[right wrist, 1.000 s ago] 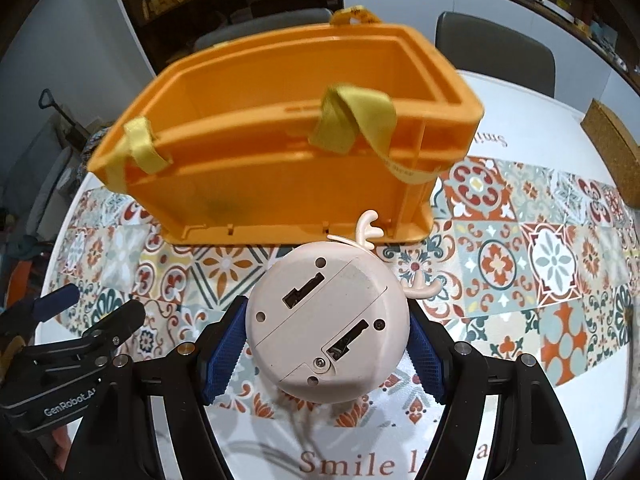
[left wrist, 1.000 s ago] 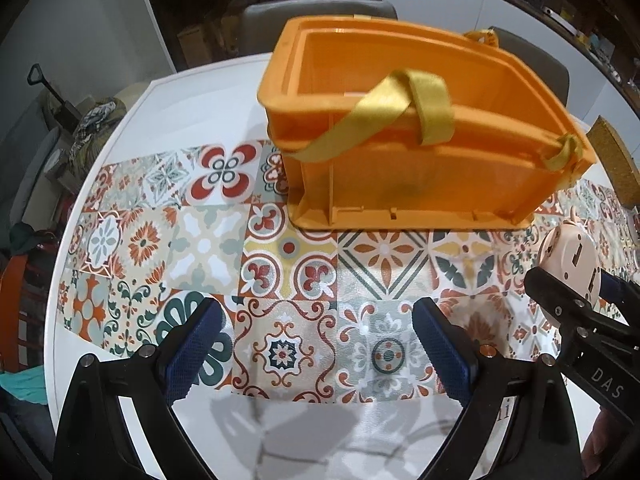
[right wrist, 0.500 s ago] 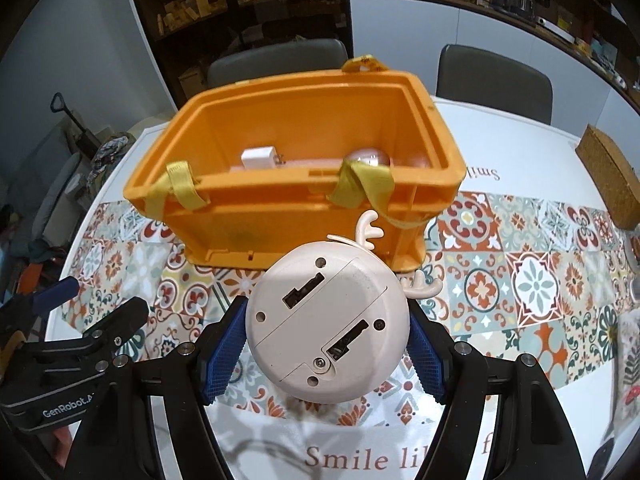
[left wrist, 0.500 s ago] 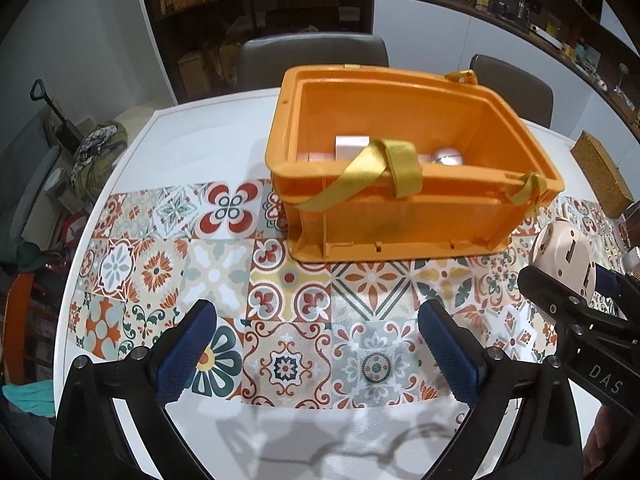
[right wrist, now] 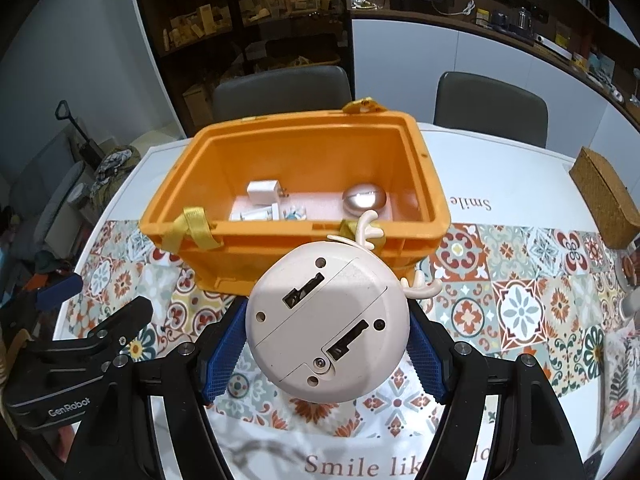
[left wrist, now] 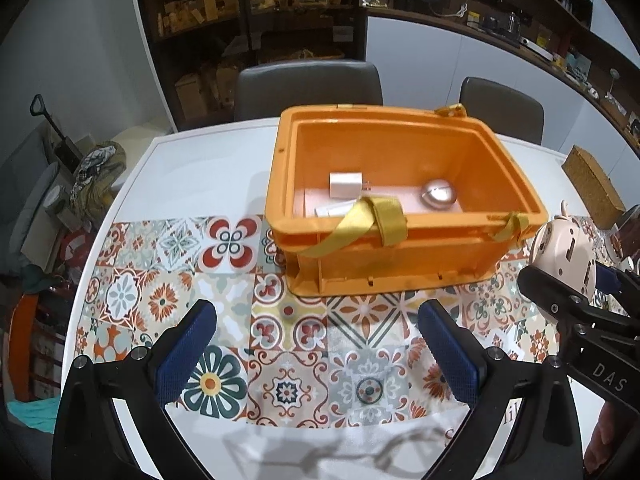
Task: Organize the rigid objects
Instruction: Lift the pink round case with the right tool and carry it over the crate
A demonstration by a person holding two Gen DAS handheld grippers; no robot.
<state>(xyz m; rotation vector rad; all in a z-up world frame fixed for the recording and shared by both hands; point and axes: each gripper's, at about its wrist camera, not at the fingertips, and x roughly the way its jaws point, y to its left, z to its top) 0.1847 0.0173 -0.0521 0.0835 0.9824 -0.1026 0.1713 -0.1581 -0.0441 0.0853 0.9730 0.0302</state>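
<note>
An orange plastic bin (left wrist: 400, 264) (right wrist: 304, 248) with yellow straps stands on the patterned table runner. Inside lie a white charger block (left wrist: 346, 184) (right wrist: 262, 191), a round silver object (left wrist: 439, 195) (right wrist: 365, 199) and small white items (right wrist: 260, 213). My right gripper (right wrist: 328, 336) is shut on a round pink clock with antlers (right wrist: 328, 324), held in the air in front of the bin's near wall; the clock also shows in the left wrist view (left wrist: 564, 252). My left gripper (left wrist: 316, 356) is open and empty, above the runner in front of the bin.
A woven brown box (right wrist: 604, 196) (left wrist: 592, 184) sits at the table's right edge. Grey chairs (left wrist: 308, 84) (right wrist: 490, 104) stand behind the round white table (left wrist: 200, 168). Small objects (right wrist: 630, 280) lie at the far right edge. Shelves line the back wall.
Both grippers have pulled back and risen, so the bin looks smaller and its inside contents have come into view. The right gripper still holds the clock.
</note>
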